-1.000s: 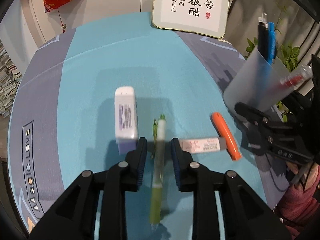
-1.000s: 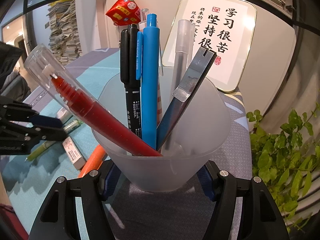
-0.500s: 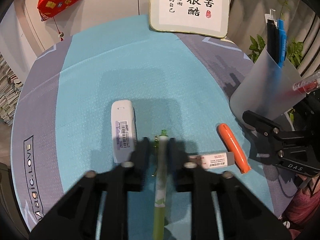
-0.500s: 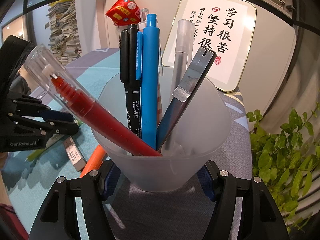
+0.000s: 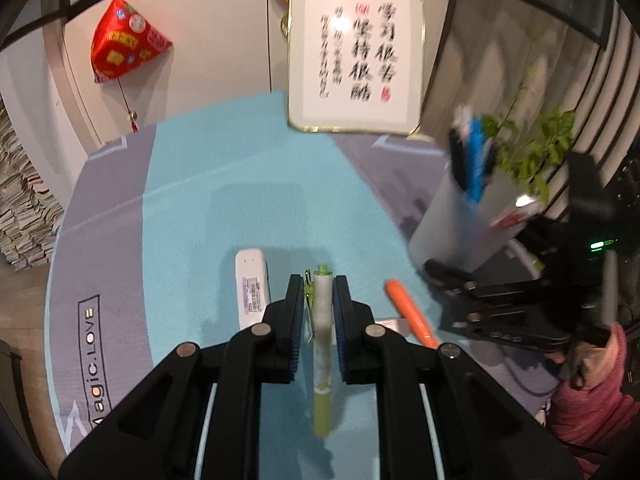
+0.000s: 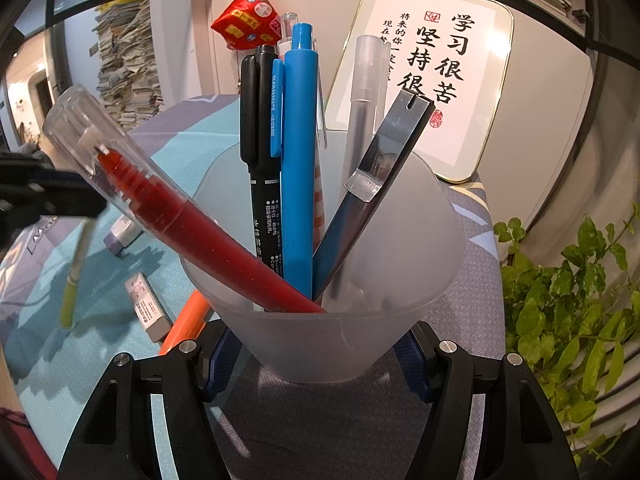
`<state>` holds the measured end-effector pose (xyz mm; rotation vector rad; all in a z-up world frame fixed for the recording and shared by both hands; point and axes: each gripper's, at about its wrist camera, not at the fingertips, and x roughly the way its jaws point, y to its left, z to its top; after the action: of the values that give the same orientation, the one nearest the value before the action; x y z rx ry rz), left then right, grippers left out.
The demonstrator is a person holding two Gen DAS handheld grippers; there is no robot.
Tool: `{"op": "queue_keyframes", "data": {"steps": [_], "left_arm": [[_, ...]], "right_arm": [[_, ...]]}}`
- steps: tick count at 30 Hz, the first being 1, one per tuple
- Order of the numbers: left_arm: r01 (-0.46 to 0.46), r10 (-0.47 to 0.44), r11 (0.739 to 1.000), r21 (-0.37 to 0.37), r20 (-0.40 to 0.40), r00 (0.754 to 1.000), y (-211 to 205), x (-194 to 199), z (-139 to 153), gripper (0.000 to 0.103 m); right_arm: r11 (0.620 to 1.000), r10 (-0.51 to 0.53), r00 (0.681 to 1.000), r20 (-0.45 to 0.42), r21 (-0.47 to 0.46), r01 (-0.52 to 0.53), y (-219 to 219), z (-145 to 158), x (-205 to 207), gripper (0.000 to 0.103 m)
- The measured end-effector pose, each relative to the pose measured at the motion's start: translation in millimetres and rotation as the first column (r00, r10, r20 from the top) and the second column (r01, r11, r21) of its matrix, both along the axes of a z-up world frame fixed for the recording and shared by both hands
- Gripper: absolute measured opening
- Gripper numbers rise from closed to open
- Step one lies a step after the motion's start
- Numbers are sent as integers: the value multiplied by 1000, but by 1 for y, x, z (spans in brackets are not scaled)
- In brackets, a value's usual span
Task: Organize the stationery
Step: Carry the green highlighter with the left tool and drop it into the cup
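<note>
Green pen (image 5: 322,332) clamped in left gripper (image 5: 319,300), right gripper (image 6: 320,354) holding cup (image 6: 340,344)

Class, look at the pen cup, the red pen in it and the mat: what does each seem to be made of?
Pen cup: frosted translucent plastic, probably; the pens show dimly through its wall.
Red pen: glossy plastic with a clear cap; the tip shows inside.
Mat: woven fabric, judging by its fine herringbone texture.
</note>
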<state>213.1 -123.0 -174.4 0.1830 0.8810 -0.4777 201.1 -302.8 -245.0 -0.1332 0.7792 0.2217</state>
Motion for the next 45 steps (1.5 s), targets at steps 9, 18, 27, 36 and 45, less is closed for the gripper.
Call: {"op": "queue_keyframes", "data": {"steps": [9,18,27,36,45], "left_arm": [[25,-17,997,-72,111,994,1,-23,51,13],[153,-102,974,-167,280,955,-23,-44,124,13],[247,-161,947,-207,358,920,-80,-35,154,13],[211,-157,951,-226,232,960,-113,0,116,13],[218,-169,951,-221,221,961,-122,1,93,13]], "right_arm": [[1000,0,1000,0,0,0,0,0,0,69],[1000,0,1000,0,0,0,0,0,0,69],[1000,-1,1000,-1,4,1,-1,0,1,69],[1000,-1,1000,-1,4,1,-1,0,1,69],[1000,-1,1000,-1,4,1,-1,0,1,69]]}}
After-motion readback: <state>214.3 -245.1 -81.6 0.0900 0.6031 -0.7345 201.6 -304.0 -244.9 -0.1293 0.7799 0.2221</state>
